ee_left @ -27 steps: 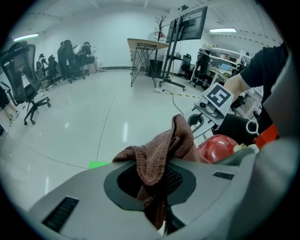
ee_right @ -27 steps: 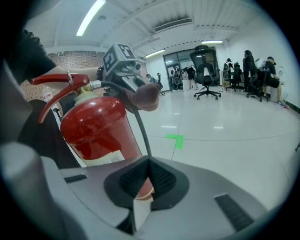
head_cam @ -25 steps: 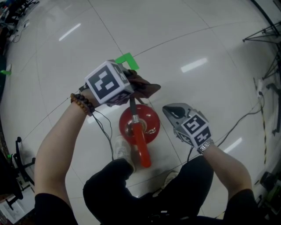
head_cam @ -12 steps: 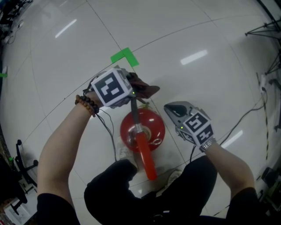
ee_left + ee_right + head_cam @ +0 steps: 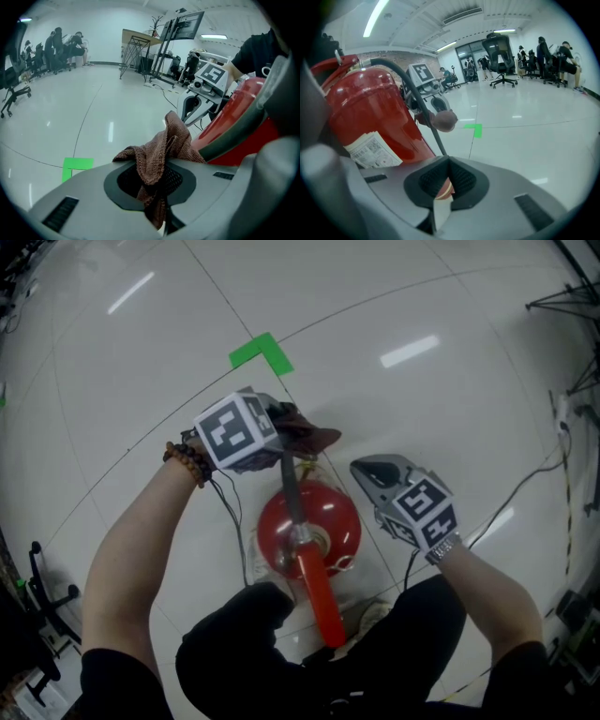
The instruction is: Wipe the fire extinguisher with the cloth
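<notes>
We are looking steeply down on a red fire extinguisher (image 5: 323, 521) standing on a glossy white floor (image 5: 422, 296), just in front of our legs. From above only its domed top, its black hose (image 5: 289, 486) and its orange-red handle (image 5: 317, 592) are showing; the cylinder below is hidden beneath them. Our left gripper (image 5: 298, 435) is clamping a brown cloth (image 5: 157, 150) between its jaws, at the far side of the extinguisher's top, beside the hose. In the head view, that gripper's marker cube (image 5: 234, 430) is covering much of the cloth, and we cannot tell whether the cloth is touching the red metal. Our right gripper (image 5: 440, 190) is hovering just to the right of the cylinder with its jaws together, gripping nothing. The printed label (image 5: 372, 150) on the cylinder is too small to read. The cylinder is sealed, so its contents are hidden.
</notes>
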`<state>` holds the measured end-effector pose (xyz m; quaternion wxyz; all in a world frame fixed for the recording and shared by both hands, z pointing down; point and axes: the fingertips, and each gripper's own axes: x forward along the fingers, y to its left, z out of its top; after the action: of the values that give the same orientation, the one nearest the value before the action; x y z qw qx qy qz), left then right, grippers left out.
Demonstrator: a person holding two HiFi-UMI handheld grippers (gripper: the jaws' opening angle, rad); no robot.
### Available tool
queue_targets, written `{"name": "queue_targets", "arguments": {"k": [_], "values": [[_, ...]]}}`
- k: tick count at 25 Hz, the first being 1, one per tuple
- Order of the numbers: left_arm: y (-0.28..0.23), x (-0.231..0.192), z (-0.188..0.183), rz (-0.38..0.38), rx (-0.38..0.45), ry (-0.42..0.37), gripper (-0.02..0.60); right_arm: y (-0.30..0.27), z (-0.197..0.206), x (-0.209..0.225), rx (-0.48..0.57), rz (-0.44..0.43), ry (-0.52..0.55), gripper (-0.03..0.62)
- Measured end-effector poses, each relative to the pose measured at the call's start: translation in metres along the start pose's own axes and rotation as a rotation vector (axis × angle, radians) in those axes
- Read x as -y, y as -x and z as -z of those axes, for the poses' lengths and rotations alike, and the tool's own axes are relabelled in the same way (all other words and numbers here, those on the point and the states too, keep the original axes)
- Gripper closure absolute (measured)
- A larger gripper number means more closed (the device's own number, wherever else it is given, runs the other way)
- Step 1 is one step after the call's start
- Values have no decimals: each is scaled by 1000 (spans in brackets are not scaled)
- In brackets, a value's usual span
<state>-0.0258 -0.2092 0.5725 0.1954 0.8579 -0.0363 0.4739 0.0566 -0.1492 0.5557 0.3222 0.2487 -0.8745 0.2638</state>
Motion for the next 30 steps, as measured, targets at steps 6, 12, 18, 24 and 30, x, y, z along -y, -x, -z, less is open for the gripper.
{"name": "queue_targets", "arguments": {"k": [6, 12, 18, 24, 30], "values": [[-26, -4, 13, 62, 5, 3, 537, -5, 8, 6, -11, 4, -22, 572], [-46, -2, 20, 116, 13, 12, 537, -11, 15, 11, -17, 10, -41, 572], [-67, -5, 31, 152, 10, 31, 537, -16, 20, 11, -22, 9, -53, 572], [-85, -9, 37, 183, 19, 54, 537, -20, 24, 14, -22, 16, -61, 572], [-106, -10, 43, 224, 12, 55, 537, -25, 31, 16, -34, 15, -79, 572]]}}
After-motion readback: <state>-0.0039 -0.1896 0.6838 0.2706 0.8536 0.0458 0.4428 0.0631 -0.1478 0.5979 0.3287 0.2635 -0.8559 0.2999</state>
